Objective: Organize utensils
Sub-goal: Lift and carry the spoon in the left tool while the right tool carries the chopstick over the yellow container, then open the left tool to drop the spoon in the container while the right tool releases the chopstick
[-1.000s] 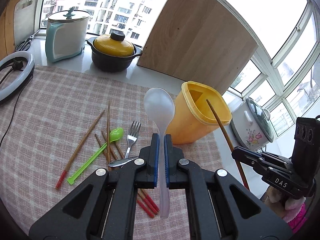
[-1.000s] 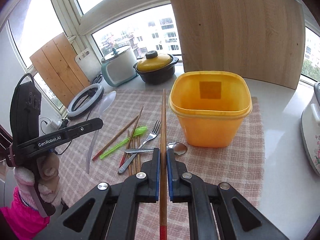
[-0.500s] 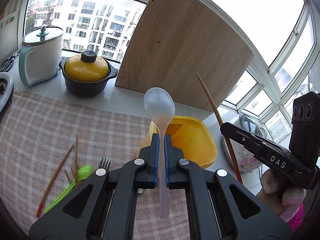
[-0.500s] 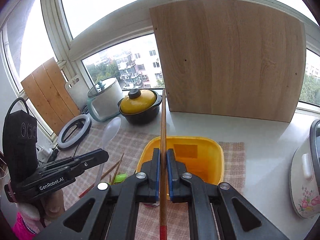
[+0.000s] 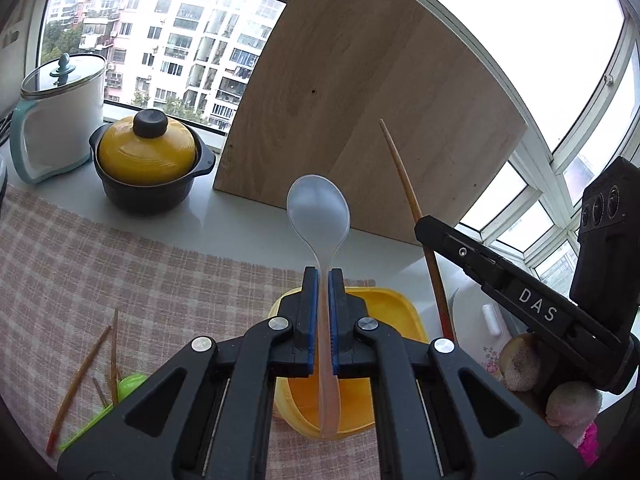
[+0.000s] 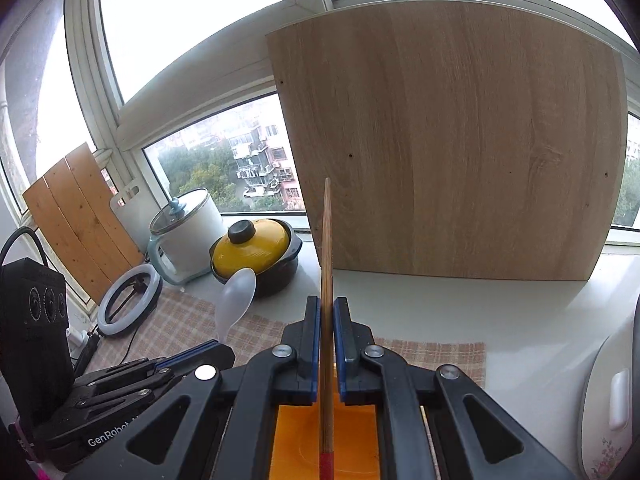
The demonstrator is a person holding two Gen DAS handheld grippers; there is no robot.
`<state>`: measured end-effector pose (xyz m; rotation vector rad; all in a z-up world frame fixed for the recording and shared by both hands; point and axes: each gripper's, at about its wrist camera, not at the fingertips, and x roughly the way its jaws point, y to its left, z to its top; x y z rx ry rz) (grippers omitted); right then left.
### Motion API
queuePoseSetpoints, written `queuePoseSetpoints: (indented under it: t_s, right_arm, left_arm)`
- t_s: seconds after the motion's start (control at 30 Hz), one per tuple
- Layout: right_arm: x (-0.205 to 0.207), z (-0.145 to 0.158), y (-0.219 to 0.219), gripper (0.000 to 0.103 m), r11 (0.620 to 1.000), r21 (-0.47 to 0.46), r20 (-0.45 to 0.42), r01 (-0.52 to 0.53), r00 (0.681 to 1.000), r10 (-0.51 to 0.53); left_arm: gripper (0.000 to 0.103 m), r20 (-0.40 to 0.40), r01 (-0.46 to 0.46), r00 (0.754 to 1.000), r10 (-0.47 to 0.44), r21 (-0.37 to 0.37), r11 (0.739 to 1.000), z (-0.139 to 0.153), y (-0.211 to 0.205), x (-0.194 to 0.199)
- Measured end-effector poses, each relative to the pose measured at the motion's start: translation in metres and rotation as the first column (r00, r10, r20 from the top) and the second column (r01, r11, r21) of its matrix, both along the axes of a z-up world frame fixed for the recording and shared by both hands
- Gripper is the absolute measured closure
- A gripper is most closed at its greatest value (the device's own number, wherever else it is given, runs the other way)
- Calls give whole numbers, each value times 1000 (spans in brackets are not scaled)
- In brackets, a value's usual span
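My left gripper is shut on a translucent white plastic spoon, held upright with its handle end over the open yellow utensil holder. My right gripper is shut on a wooden chopstick with a red end, also upright over the yellow holder. The right gripper and its chopstick show at the right of the left wrist view. The left gripper and spoon show at the left of the right wrist view. More chopsticks and a green spoon lie on the checked cloth.
A large wooden board leans against the window behind the holder. A yellow-lidded black pot and a white kettle stand at the back left. A ring light lies at the left. A white rice cooker stands at the right.
Both grippers have risen and moved forward over the yellow holder, tilting their views up. The spoon and chopstick stay clamped; the loose utensils on the cloth have slid toward the lower left.
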<state>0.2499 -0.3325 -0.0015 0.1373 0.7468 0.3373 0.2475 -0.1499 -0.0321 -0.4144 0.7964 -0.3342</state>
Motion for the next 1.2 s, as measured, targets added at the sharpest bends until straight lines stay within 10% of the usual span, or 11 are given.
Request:
queuePoseSetpoints:
  t_s: [1.2]
  right_arm:
    - [-14, -42, -19, 100, 999, 40, 26, 29, 999, -30]
  left_arm:
    - [101, 8, 31, 999, -31, 62, 998, -18, -24, -12]
